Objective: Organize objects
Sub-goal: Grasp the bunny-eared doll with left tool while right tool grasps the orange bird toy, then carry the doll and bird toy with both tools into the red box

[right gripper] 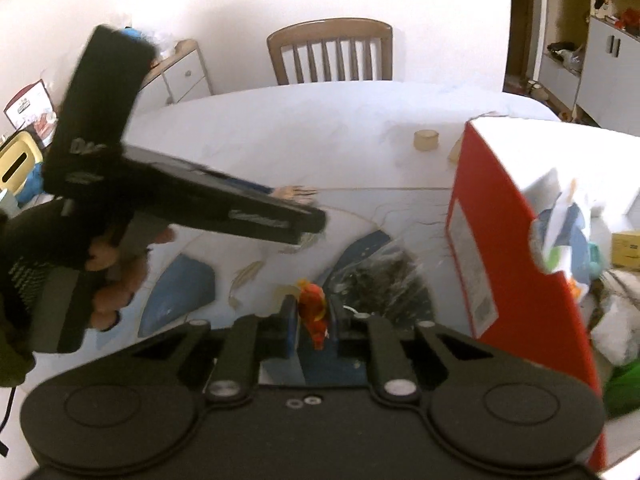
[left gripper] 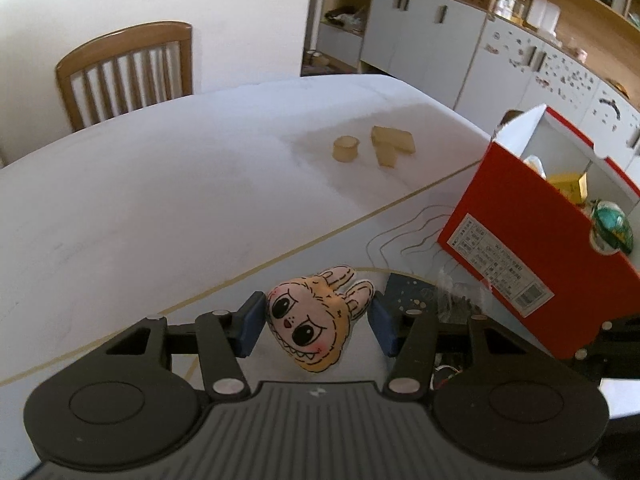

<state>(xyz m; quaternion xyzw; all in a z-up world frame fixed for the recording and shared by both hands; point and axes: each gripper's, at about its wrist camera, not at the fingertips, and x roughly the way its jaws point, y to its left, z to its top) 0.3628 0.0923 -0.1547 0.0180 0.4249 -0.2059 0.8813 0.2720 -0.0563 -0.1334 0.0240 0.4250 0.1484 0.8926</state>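
Red cardboard marks the goal: the open box (left gripper: 532, 248) stands at the right edge of the bench (left gripper: 160, 200), already holding a green ball and other oddments. The left tool (left gripper: 316, 322) has its blue pads closed on a small plush face (left gripper: 310, 320), orange-furred with pink rabbit ears, big black eyes and a toothy grin, held just above the near edge. The right tool (right gripper: 312, 324) is nearly closed on a small red-and-orange toy (right gripper: 314, 316), too blurred to identify, low over the patterned mat beside the box's near wall. To do this step well, I judge each piece should be lifted clear of the box rim, carried over the opening one tool at a time so they do not collide, and released low. Three pale wooden blocks (left gripper: 372, 148) wait near the far right corner.
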